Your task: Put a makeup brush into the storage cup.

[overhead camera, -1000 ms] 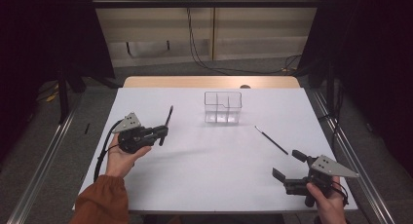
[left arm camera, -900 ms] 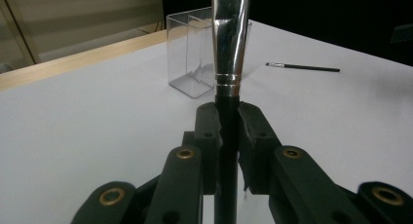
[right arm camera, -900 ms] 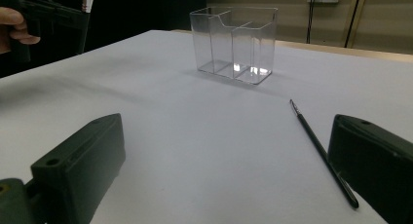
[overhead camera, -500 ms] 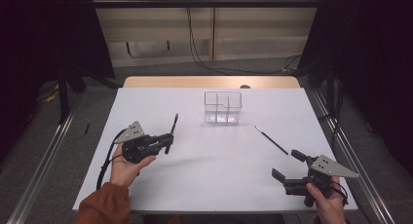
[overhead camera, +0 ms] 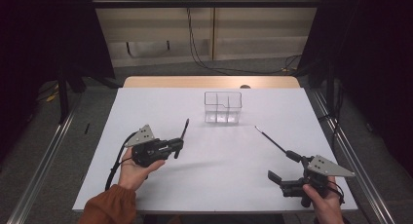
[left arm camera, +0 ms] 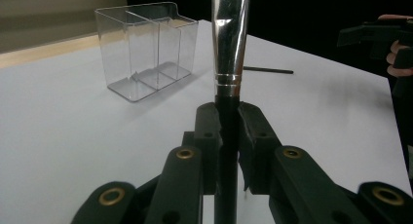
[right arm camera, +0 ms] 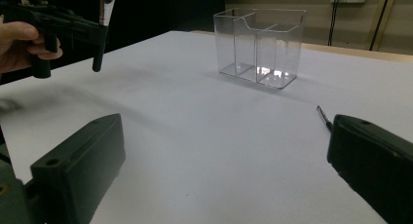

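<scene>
My left gripper (overhead camera: pixel 176 147) is shut on a black-handled brush (overhead camera: pixel 183 132) with a silver ferrule (left arm camera: pixel 230 44), held above the table left of centre. The brush stands upright between the jaws in the left gripper view, and its bristle end is cut off at the top. A clear divided container (overhead camera: pixel 223 107) stands at the far middle of the white table (overhead camera: pixel 146 107). A thin black tool (overhead camera: pixel 272 142) lies on the table right of centre. My right gripper (overhead camera: pixel 282 184) rests open near the front right edge, just short of that tool's near end, with nothing between its fingers.
The container (right arm camera: pixel 258 46) is straight ahead of my right gripper (right arm camera: pixel 226 151), with the thin tool's tip (right arm camera: pixel 322 116) beside the right jaw. The left hand and its gripper (right arm camera: pixel 73 24) hover at the upper left. Metal rails (overhead camera: pixel 44 156) flank the table.
The left gripper has carried the brush to the right and a little nearer the person. The right gripper has stayed where it was.
</scene>
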The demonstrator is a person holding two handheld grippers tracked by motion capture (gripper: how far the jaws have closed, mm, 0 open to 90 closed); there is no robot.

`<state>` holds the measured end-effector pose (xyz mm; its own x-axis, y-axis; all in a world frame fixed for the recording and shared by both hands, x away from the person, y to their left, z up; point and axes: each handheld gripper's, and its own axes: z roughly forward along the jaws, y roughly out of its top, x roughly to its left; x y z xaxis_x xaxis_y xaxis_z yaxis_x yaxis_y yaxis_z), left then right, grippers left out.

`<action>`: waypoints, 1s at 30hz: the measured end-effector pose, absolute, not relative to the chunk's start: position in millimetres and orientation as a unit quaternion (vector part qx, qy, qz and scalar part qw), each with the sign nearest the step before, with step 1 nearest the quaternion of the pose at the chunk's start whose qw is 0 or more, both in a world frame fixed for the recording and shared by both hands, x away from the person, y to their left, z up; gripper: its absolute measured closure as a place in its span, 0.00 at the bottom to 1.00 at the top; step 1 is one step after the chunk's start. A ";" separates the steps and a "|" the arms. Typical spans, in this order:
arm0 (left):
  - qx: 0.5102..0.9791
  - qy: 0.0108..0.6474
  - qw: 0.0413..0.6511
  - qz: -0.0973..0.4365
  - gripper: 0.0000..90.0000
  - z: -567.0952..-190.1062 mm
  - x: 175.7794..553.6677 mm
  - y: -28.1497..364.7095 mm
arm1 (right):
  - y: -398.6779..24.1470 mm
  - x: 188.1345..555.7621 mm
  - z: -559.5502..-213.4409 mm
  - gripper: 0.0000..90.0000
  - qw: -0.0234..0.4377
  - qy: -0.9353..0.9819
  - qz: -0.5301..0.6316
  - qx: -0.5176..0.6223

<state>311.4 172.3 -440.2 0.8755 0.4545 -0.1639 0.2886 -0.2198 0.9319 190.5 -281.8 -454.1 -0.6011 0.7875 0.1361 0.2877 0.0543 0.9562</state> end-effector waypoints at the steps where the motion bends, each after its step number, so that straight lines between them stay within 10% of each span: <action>1: 0.779 0.236 0.577 0.070 0.88 -440.2 311.5 170.3 | -281.3 191.0 -453.7 0.00 0.220 0.692 0.568 0.388; 30: 0.766 0.220 0.600 0.066 0.88 -430.2 305.9 129.1 | -235.0 229.3 -423.1 0.00 0.184 0.705 0.604 0.323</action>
<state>305.9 129.1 -430.2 0.8947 0.4159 -0.1629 0.2579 -0.1834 0.9486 229.3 -235.0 -423.1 -0.7243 0.6769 0.1309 0.2336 0.0624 0.9703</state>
